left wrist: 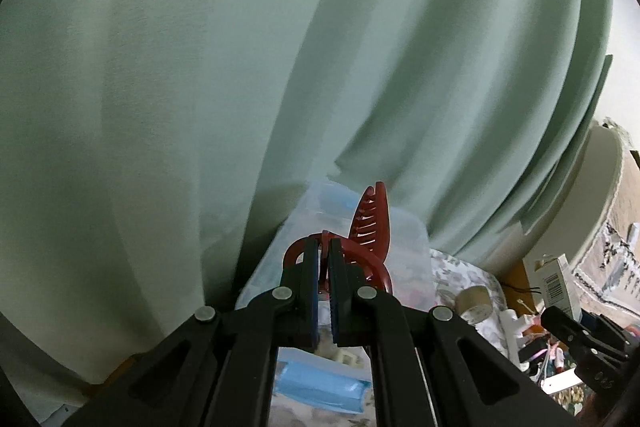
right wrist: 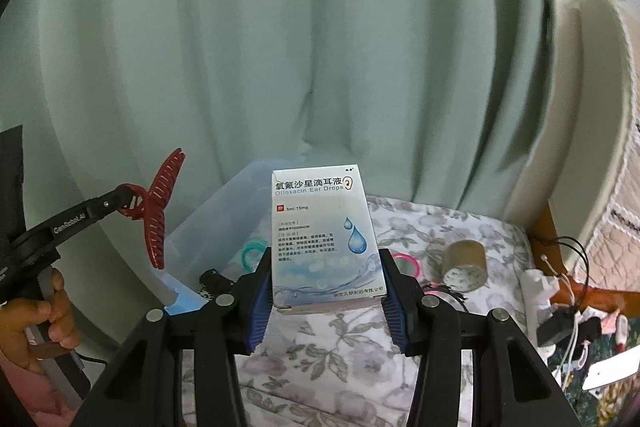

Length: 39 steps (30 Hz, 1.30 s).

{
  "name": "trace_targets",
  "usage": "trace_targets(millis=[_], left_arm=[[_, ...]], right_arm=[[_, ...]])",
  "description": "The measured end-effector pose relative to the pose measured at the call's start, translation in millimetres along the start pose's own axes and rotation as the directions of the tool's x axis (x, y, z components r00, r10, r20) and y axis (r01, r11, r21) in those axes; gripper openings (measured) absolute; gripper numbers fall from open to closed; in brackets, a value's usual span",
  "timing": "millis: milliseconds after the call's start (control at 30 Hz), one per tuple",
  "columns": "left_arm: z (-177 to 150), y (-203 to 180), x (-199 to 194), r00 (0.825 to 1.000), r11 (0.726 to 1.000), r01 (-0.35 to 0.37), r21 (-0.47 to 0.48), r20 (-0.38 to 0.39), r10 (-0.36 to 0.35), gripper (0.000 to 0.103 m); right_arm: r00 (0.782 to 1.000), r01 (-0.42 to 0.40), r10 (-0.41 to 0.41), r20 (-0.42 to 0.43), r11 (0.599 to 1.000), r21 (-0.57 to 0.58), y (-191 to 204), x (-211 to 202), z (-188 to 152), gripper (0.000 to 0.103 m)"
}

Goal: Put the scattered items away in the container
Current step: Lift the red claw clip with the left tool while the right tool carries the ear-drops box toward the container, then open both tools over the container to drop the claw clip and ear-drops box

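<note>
Left gripper (left wrist: 324, 267): fingers pressed nearly together, pinching the handle end of a dark red hair claw (left wrist: 370, 219); the claw hangs in the air just above the near rim of the container.
Right gripper (right wrist: 326, 291): fingers spread about halfway and clamped on the two sides of an ear-drops box (right wrist: 326, 235), held upright and off the surface, just in front of the container.
Container (right wrist: 208, 227): clear plastic tub standing against the green curtain (right wrist: 280, 47), on a surface under a flowered cloth (right wrist: 320, 347).
Already inside: a teal ring (right wrist: 252, 255) shows through the wall; a blue pack (left wrist: 320, 383) lies low in the left view, probably in the tub, though the fingers hide most of it.
In hand, not yet stowed: the hair claw and the ear-drops box.
Still scattered: a pink ring (right wrist: 408, 263) and a roll of tape (right wrist: 466, 265) lie on the cloth to the right, well apart from the tub; a tangle of white cables and small items (right wrist: 556, 311) sits further right.
Progress, as judged: partly done; two items about to go in, several left to collect.
</note>
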State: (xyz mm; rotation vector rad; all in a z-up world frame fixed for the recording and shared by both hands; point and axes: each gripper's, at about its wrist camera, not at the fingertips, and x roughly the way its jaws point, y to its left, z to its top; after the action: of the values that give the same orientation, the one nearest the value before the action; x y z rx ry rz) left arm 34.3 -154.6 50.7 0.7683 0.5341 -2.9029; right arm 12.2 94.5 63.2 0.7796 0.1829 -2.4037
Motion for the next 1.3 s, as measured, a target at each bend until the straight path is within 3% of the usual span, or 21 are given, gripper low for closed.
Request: trace_targets(millis=[533, 1300], left_arm=[[-4, 32, 16, 0.999, 0.999, -0.029, -0.043, -0.034, 0.027, 0.004], [-13, 18, 58, 0.993, 1.000, 0.001, -0.002, -0.121, -0.001, 0.004]], right_arm=[[0.997, -0.059, 0.055, -0.054, 0.995, -0.079, 46, 31, 9, 0.051], [0.980, -0.131, 0.115, -0.161, 0.987, -0.097, 73, 90, 10, 0.051]])
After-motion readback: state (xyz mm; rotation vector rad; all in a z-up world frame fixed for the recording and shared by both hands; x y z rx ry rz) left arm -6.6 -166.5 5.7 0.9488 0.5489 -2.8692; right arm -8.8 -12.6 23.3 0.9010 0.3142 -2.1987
